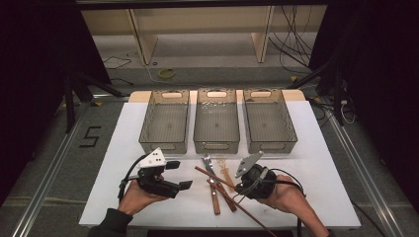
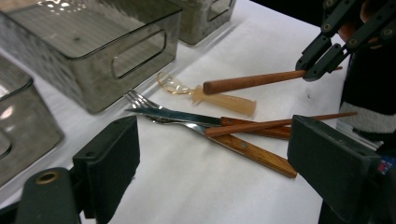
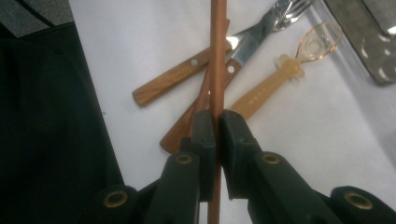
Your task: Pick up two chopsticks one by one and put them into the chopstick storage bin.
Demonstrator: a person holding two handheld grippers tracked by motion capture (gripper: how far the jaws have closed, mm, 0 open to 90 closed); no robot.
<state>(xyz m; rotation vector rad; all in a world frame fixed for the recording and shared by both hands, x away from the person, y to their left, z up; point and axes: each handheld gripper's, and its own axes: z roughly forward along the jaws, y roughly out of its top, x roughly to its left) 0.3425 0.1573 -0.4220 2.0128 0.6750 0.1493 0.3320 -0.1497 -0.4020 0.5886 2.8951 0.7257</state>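
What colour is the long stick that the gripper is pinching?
Reddish-brown: the long wooden chopstick is plain wood, clearest in the right gripper view, clamped in the right gripper.

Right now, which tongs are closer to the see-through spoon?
Right. The right tongs, clamped on a wooden chopstick, sit just beside the spoon. The left tongs stand open farther off, across the knife and fork.

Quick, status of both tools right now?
Left tool: open, holding nothing.
Right tool: closed on a chopstick.
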